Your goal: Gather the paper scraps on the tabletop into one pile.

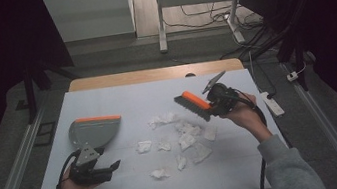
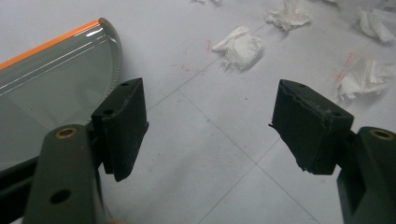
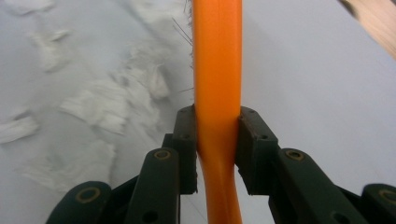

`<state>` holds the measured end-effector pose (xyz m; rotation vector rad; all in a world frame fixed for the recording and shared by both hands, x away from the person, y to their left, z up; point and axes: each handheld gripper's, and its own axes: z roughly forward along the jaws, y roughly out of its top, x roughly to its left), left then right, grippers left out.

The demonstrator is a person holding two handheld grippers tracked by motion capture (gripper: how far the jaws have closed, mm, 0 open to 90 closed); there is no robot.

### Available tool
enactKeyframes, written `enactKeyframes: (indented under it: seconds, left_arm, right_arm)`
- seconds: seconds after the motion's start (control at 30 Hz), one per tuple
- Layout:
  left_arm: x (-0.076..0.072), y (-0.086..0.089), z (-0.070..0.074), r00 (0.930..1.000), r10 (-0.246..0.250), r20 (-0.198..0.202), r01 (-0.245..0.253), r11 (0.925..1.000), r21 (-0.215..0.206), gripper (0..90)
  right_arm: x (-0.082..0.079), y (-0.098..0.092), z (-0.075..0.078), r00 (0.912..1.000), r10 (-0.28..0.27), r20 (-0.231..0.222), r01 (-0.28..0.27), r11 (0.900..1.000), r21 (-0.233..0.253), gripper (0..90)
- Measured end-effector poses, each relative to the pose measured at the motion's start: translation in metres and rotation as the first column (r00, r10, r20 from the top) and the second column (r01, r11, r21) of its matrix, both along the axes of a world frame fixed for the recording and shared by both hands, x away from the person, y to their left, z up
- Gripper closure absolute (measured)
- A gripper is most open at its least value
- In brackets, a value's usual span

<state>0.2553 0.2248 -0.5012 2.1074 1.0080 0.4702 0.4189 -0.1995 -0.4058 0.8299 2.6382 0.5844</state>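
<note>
A grey dustpan (image 1: 92, 130) with an orange lip lies on the white table (image 1: 121, 97) at the left; its transparent body (image 2: 42, 88) appears beside my left jaws. My left gripper (image 1: 110, 167) hovers open just in front of the dustpan, nothing between its jaws (image 2: 210, 126). My right gripper (image 1: 212, 102) is shut on the orange handle (image 3: 217, 93) of a hand brush (image 1: 194, 104), held above the table at the right with its dark bristles over the scraps. Several crumpled white paper scraps (image 1: 183, 140) are strewn across the middle of the table.
A wooden edge (image 1: 153, 74) borders the table's far side. Beyond it stand a white desk frame (image 1: 160, 20) and tangled cables on the floor (image 1: 225, 12). A white power strip (image 1: 272, 103) lies on the floor to the right.
</note>
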Motion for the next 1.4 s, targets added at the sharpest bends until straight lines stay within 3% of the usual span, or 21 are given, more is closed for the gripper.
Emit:
enactKeyframes:
  seconds: [0.07, 0.13, 0.27, 0.33, 0.43, 0.5, 0.6, 0.7, 0.77, 0.87, 0.93, 1.03, 1.13, 1.3, 1.4]
  left_arm:
    - [0.0, 0.0, 0.0, 1.0, -0.002, 0.0, 0.002, 1.0, 0.002, 28.1]
    - [-0.001, -0.001, 0.0, 1.0, -0.006, 0.002, 0.006, 1.0, 0.003, 28.1]
    - [-0.002, -0.001, 0.001, 0.9999, -0.009, 0.008, 0.009, 1.0, 0.002, 28.1]
    - [-0.002, -0.001, 0.001, 0.9999, -0.01, 0.008, 0.01, 1.0, 0.002, 28.1]
    - [-0.002, -0.001, 0.001, 1.0, -0.005, 0.006, 0.005, 1.0, -0.001, 28.1]
    - [-0.002, -0.001, 0.0, 1.0, -0.005, 0.005, 0.005, 1.0, 0.0, 28.1]
    - [-0.002, -0.001, 0.0, 1.0, -0.005, 0.005, 0.005, 1.0, 0.002, 28.1]
    - [-0.002, 0.001, 0.0, 1.0, 0.002, 0.003, -0.002, 1.0, -0.002, 28.1]
    - [-0.002, 0.002, 0.0, 1.0, 0.006, 0.003, -0.006, 1.0, -0.003, 28.1]
    - [-0.002, 0.002, 0.0, 1.0, 0.005, 0.004, -0.005, 1.0, -0.002, 28.1]
    - [-0.002, 0.002, -0.001, 1.0, 0.003, 0.004, -0.003, 1.0, -0.001, 28.1]
    - [-0.001, 0.002, -0.001, 1.0, 0.004, 0.001, -0.004, 1.0, 0.001, 28.2]
    - [-0.001, 0.001, -0.001, 1.0, 0.003, 0.0, -0.003, 1.0, 0.003, 28.1]
    - [-0.001, 0.002, -0.002, 1.0, 0.004, 0.001, -0.004, 1.0, 0.001, 28.1]
    - [-0.001, 0.002, -0.002, 1.0, 0.005, -0.003, -0.005, 1.0, 0.001, 28.1]
  right_arm:
    - [0.0, -0.015, 0.001, 0.9961, -0.089, 0.005, 0.089, 0.996, -0.02, 71.2]
    - [0.0, -0.029, -0.002, 0.9864, -0.163, -0.019, 0.162, 0.986, -0.041, 71.2]
    - [-0.005, -0.044, -0.018, 0.9619, -0.27, -0.043, 0.265, 0.959, -0.105, 71.3]
    - [-0.007, -0.045, -0.028, 0.9577, -0.282, -0.06, 0.273, 0.954, -0.125, 71.3]
    - [-0.009, -0.039, -0.033, 0.9571, -0.275, -0.09, 0.268, 0.96, -0.088, 71.4]
    - [-0.01, -0.027, -0.035, 0.9644, -0.249, -0.089, 0.239, 0.965, -0.105, 71.4]
    - [-0.013, -0.011, -0.037, 0.9725, -0.213, -0.094, 0.205, 0.974, -0.093, 71.4]
    - [-0.017, 0.001, -0.036, 0.9783, -0.158, -0.134, 0.157, 0.987, -0.021, 71.4]
    - [-0.019, 0.007, -0.035, 0.9763, -0.123, -0.178, 0.132, 0.99, 0.041, 71.3]
    - [-0.019, 0.011, -0.027, 0.9829, -0.107, -0.149, 0.119, 0.99, 0.069, 71.3]
    - [-0.014, 0.007, -0.018, 0.9843, -0.109, -0.139, 0.126, 0.984, 0.123, 71.3]
    - [-0.006, 0.005, -0.007, 0.9913, -0.101, -0.084, 0.111, 0.985, 0.13, 71.2]
    - [0.005, 0.009, -0.001, 0.994, -0.094, -0.056, 0.102, 0.984, 0.147, 71.2]
    - [0.026, 0.028, -0.004, 0.9973, -0.071, -0.017, 0.073, 0.99, 0.122, 71.2]
    - [0.041, 0.045, -0.013, 0.9994, -0.033, 0.003, 0.033, 0.997, 0.064, 71.2]
